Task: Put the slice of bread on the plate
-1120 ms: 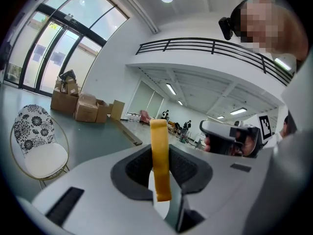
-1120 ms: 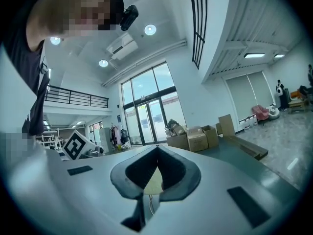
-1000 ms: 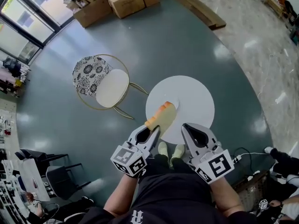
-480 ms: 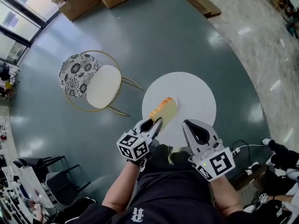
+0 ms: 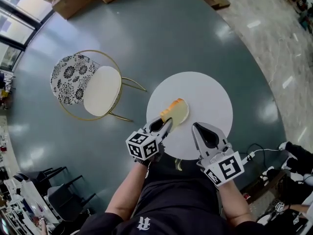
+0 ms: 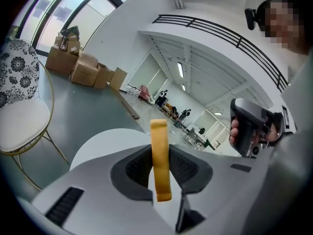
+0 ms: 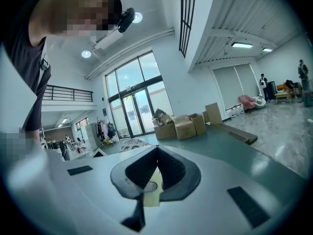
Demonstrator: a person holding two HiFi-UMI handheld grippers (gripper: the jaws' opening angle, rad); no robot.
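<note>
— Left gripper (image 5: 167, 122)?
— Clamped narrowly on the slice of bread (image 5: 176, 109), edge-up; dropped closer to the table (image 5: 211, 96) (plate not made out).
— Right gripper (image 5: 195, 127)?
— Shut, empty; sunk alongside. Judged close to placing.

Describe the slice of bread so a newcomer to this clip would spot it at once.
Find the round white table on the grey-green floor, beside the gold-framed chair. At its near-left edge the left gripper has its jaws clamped on the slice of bread. It is the only orange-crusted, pale yellow thing there; the right gripper beside it is shut and empty.
</note>
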